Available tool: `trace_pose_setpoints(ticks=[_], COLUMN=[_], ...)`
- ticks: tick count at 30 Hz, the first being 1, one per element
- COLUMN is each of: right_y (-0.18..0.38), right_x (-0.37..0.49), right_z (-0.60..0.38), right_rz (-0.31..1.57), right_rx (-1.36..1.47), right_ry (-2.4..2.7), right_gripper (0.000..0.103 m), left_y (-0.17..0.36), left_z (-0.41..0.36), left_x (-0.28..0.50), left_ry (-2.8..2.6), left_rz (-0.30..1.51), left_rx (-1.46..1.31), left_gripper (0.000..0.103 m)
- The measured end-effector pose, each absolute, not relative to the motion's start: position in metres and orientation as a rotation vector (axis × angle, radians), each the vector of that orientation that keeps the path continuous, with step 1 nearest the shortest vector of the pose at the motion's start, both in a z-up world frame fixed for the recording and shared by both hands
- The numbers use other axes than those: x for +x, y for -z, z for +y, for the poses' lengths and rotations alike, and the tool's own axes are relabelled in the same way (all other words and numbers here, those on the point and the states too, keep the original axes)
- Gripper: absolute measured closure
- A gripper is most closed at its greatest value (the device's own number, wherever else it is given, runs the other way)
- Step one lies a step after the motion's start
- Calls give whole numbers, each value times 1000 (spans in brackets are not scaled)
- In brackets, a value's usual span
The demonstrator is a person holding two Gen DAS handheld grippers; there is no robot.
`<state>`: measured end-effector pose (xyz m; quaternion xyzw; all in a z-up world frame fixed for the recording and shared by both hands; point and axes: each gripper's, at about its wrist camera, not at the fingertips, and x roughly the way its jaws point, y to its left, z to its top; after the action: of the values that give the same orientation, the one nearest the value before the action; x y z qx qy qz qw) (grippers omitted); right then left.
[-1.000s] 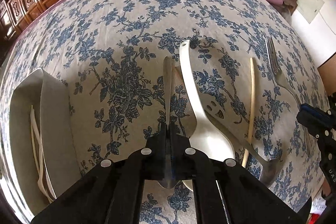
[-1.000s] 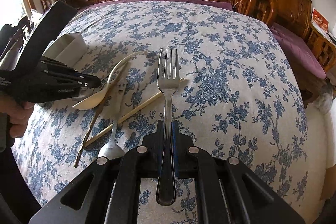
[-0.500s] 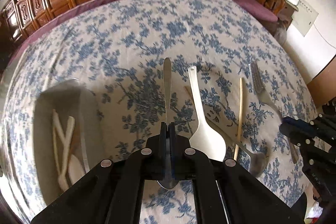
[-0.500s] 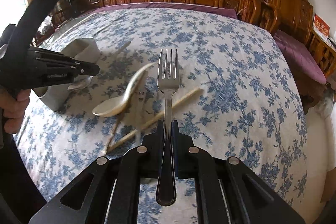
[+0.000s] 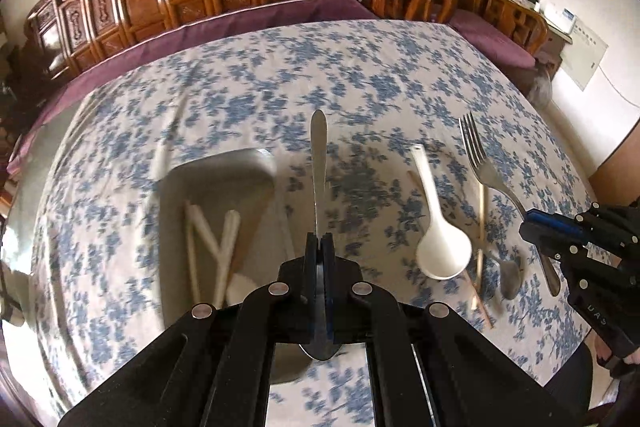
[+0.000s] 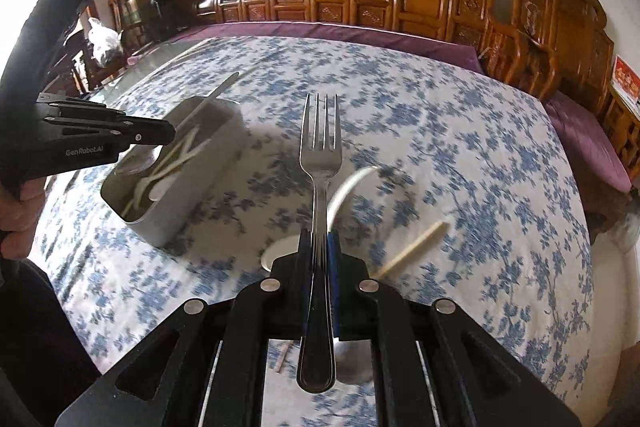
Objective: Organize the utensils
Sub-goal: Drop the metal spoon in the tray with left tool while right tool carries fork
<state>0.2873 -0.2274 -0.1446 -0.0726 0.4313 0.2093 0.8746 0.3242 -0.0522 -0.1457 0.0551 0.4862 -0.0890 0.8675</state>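
A metal spoon (image 5: 319, 163) was held in the left gripper (image 5: 319, 247), whose jaws were closed tight on the neck of the handle, so that the handle pointed away from the camera and the bowl hung below the fingers. It was carried above the near right part of a grey tray (image 5: 224, 171), presumably so that it could be lowered in beside the white utensils (image 5: 212, 239) already lying there. In the right wrist view, a steel fork (image 6: 320, 163) was seen clamped in the right gripper (image 6: 319, 247), the jaws shut on its handle and the tines pointed forward, clear of the blue-flowered tablecloth (image 6: 440, 131). The fork was judged to be held ready for the same tray (image 6: 188, 203), which lay to the left of it and well apart. On the cloth to the right of the tray, a white ceramic spoon (image 5: 438, 243), a wooden chopstick (image 5: 480, 227) and another metal spoon (image 5: 508, 275) were left lying close together, not yet sorted. Much of the scene was blurred, and the exact contents of the tray could not be told.
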Motion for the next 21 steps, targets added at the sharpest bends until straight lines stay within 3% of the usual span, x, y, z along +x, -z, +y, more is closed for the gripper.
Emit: trace_pose_setpoints(ticks=[21], right_y=[151], right_x=[284], right_z=[-152], right_rz=[924], right_rx=[-203], right_ry=[-521], right_gripper=[93], left_y=[189], left_z=[22], left_x=[325], left_ry=[133], left_rz=[1073], left_rx=[45], left_gripper=[101])
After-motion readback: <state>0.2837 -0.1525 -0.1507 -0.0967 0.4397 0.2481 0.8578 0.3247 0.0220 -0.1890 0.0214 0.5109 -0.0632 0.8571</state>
